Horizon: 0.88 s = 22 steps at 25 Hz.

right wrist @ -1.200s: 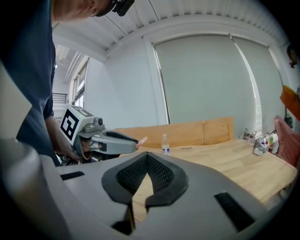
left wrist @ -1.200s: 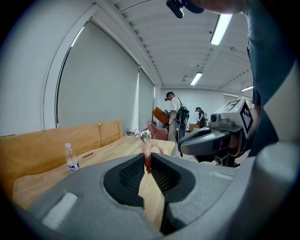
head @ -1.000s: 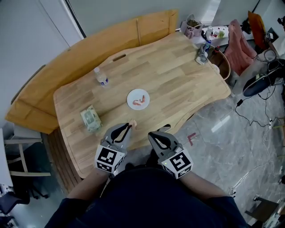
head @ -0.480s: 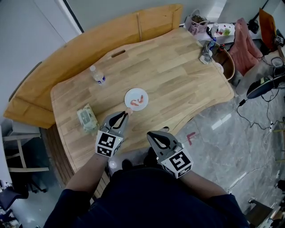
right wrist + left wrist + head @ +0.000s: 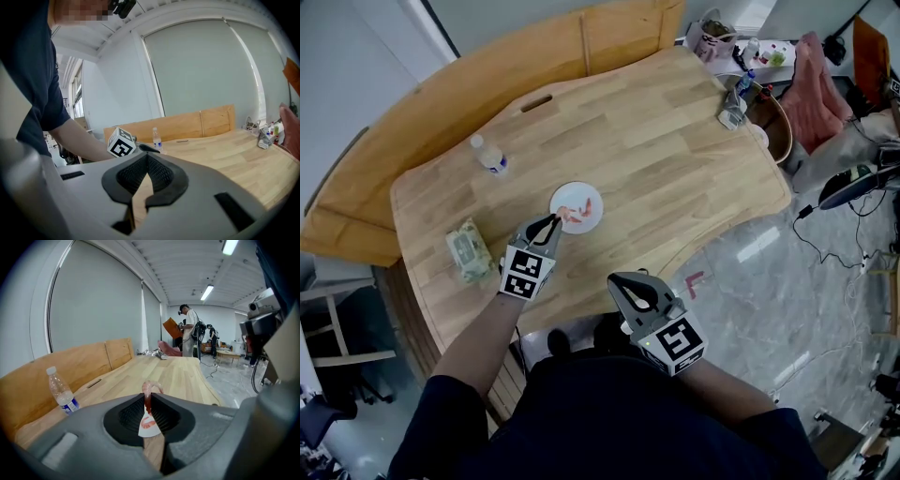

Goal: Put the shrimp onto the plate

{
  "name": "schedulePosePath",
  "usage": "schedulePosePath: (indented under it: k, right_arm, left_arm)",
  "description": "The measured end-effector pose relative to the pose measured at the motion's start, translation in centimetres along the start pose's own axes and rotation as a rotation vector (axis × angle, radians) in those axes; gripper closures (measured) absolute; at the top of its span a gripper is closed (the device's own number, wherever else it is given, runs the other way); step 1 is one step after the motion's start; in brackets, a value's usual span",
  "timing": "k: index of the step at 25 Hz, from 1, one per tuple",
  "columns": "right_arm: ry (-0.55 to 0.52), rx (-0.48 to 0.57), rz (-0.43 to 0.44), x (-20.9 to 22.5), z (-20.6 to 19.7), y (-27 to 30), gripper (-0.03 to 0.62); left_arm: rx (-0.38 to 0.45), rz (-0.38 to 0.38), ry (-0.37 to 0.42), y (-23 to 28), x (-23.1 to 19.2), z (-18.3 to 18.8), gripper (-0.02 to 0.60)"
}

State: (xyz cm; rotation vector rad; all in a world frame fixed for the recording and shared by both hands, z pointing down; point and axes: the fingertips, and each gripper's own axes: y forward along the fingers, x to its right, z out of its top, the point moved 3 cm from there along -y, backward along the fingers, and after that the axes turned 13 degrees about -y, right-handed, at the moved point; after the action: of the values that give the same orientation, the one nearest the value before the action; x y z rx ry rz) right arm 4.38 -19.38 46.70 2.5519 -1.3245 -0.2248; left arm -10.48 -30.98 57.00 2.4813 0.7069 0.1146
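The left tongs (image 5: 551,223) are clenched on a curled pink shrimp (image 5: 149,391), held at the near rim of the round white plate (image 5: 592,221). The plate sits toward the middle of the pale wooden table (image 5: 675,141) and carries other pink shrimp (image 5: 573,215). The right tongs (image 5: 619,279) are closed on nothing, by the table's near edge.
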Motion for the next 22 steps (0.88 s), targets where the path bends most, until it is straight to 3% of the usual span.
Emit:
schedulePosePath:
  k: [13, 22]
  right_arm:
    - [0.041, -0.070, 0.019, 1.8, -3.2, -0.1, 0.585]
    - [0.044, -0.059, -0.023, 4.7, -3.7, -0.4, 0.585]
  left_arm:
    - [-0.190, 0.011, 0.043, 8.7, -2.7, -4.6, 0.535]
    - [-0.276, 0.028, 0.075, 12.9, -4.9, -6.2, 0.535]
